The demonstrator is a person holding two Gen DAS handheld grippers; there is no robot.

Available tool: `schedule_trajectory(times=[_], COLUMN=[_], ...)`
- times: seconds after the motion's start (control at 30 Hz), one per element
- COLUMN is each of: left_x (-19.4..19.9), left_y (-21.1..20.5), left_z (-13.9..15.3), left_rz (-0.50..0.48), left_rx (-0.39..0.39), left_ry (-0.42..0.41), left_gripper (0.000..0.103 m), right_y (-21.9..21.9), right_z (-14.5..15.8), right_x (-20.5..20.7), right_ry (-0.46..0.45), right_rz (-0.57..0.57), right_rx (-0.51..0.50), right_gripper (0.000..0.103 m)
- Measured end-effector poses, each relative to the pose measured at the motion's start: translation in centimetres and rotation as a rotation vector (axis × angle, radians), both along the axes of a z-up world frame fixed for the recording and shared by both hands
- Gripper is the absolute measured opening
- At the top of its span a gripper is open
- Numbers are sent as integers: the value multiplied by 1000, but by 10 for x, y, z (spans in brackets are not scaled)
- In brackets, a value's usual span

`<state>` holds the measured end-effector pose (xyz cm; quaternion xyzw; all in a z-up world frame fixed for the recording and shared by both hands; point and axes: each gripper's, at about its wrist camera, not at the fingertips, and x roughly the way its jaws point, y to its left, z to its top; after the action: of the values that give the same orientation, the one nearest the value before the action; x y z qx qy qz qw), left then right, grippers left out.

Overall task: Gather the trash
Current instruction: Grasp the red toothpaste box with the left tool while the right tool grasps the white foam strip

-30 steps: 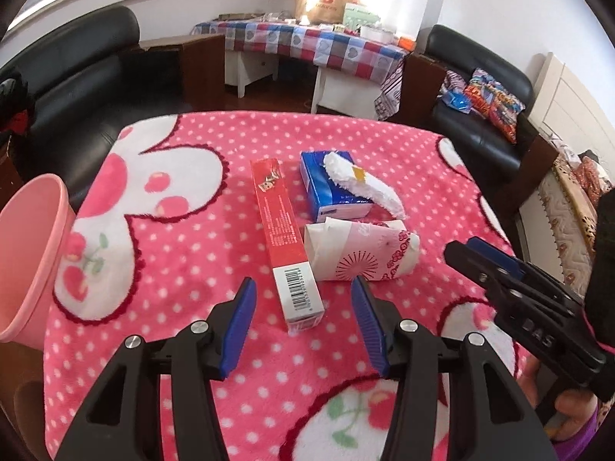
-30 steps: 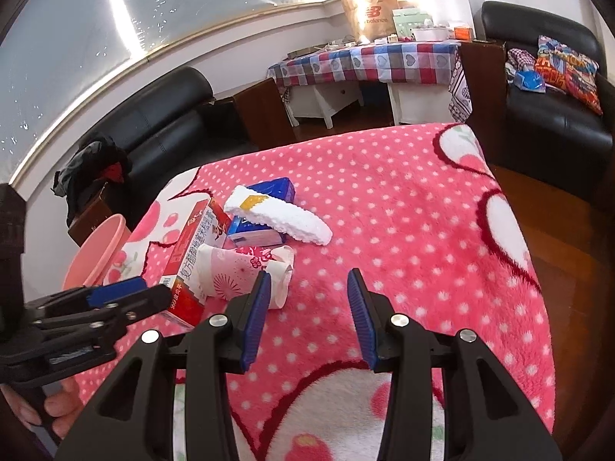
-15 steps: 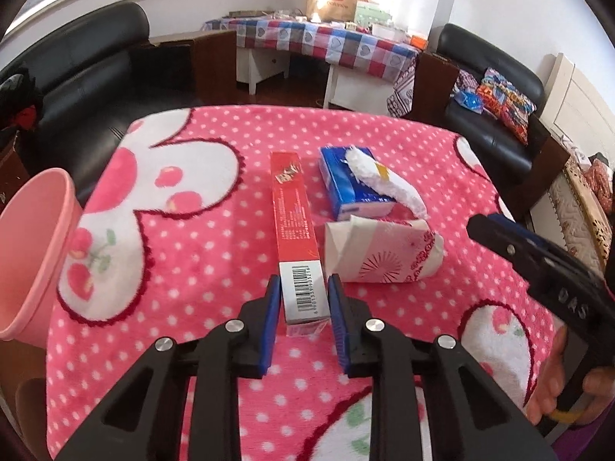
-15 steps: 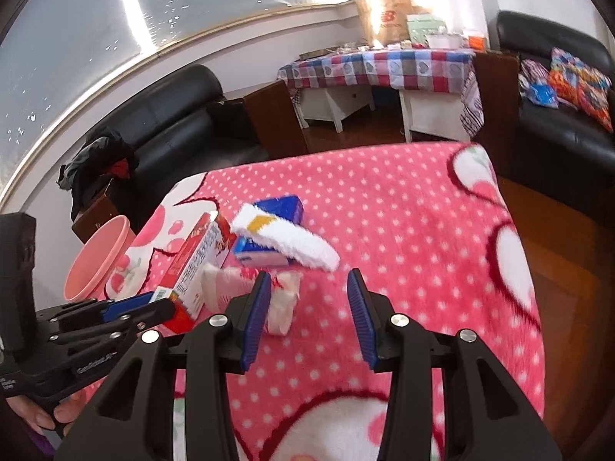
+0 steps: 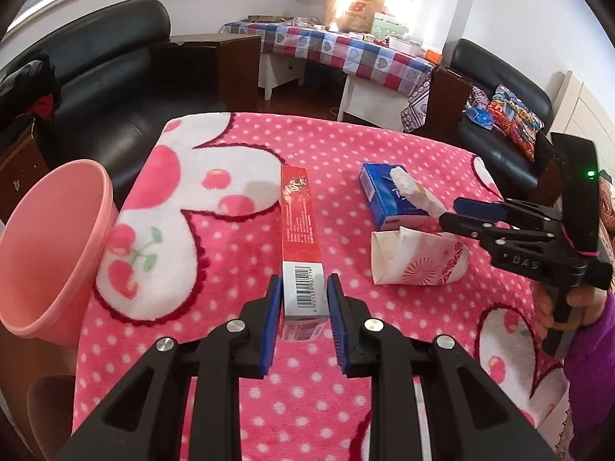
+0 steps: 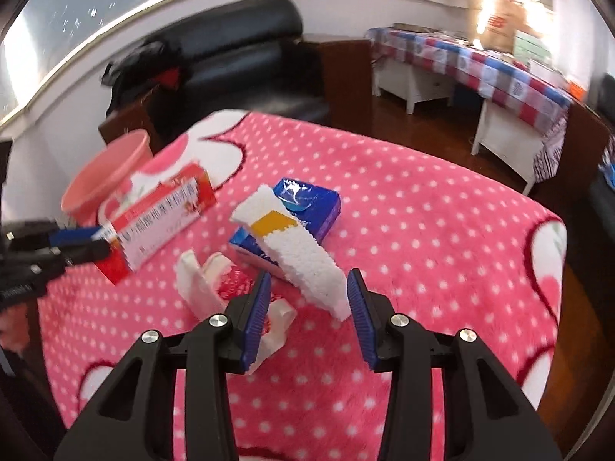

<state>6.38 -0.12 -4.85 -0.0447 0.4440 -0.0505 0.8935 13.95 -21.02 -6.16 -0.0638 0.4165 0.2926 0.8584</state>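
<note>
Left gripper: clamped on the barcode end of the red box, pads flat on its two long sides.
Right gripper: jaws apart, holding nothing, poised over the near end of the white foam strip.
Red box: long thin carton; its far end looks raised off the pink blanket in the right view. Probably light and stiff, but the walls may crush under a hard squeeze; held at one end, it may droop or swing.
Foam strip: leans on the blue tissue pack; likely featherlight and crumbly, best pinched gently across its width.
Paper cup: flattened, lying just beside the pack; soft.
Pink bin: at the blanket's left edge, near the box.
</note>
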Motion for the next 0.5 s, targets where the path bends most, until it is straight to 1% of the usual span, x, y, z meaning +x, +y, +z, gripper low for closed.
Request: schedule_trajectory(times=[0.13,0.27,0.4,0.5], left_x=[3,5,5,5], left_y=[4,5,5,6], left_z=[0,-1,-1,-1], left_rz=[11,21,21,21], left_rx=[-5,-11,-11,-11], left_ry=[6,10,9,6], left_gripper=[23,23,23,23], right_y=[3,-5,-17,-22], right_z=[-10,-13,-13,-13], right_x=[12,18,17,17], right_ry=[18,48,43,43], right_rz=[38,36,-8,-47], right_rx=[-18,51,105,111], right_gripper=[42,42,42,42])
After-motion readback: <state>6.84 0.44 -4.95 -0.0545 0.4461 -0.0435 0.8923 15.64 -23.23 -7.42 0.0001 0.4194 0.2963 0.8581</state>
